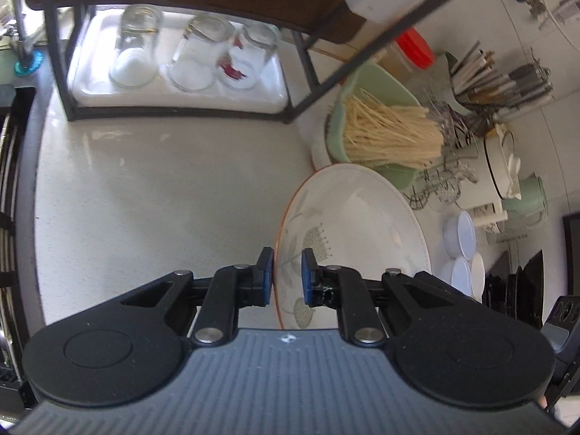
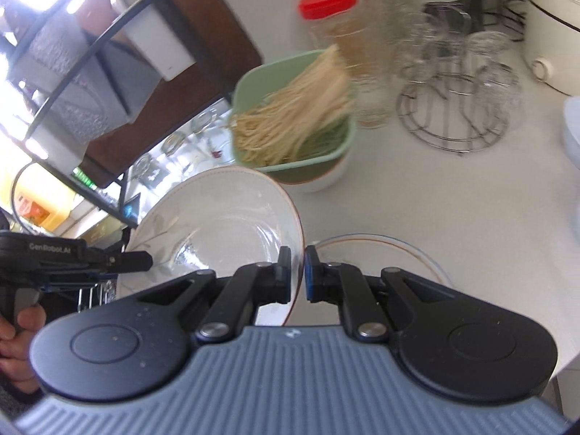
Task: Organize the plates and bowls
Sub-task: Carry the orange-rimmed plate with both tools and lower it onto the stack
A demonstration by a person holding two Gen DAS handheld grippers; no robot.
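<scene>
Both grippers clamp one floral plate (image 1: pixel 355 217) by opposite rims, tilted above the countertop (image 1: pixel 163 181). The left gripper (image 1: pixel 287 277) pinches its orange-edged rim; the right gripper (image 2: pixel 297 273) grips the far side. Only the right wrist view shows a second plate (image 2: pixel 380 253) lying flat beneath — the left shows a tray of upturned glasses (image 1: pixel 192 58).

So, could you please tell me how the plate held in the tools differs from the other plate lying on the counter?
The held plate is lifted and tilted, while the counter plate lies flat. The held plate is pinched at its rim by both the left tool and the right tool; the counter plate is untouched. The held plate shows a grey floral print; none is visible on the counter plate, which is partly hidden. Both are white with a thin orange rim line.
</scene>
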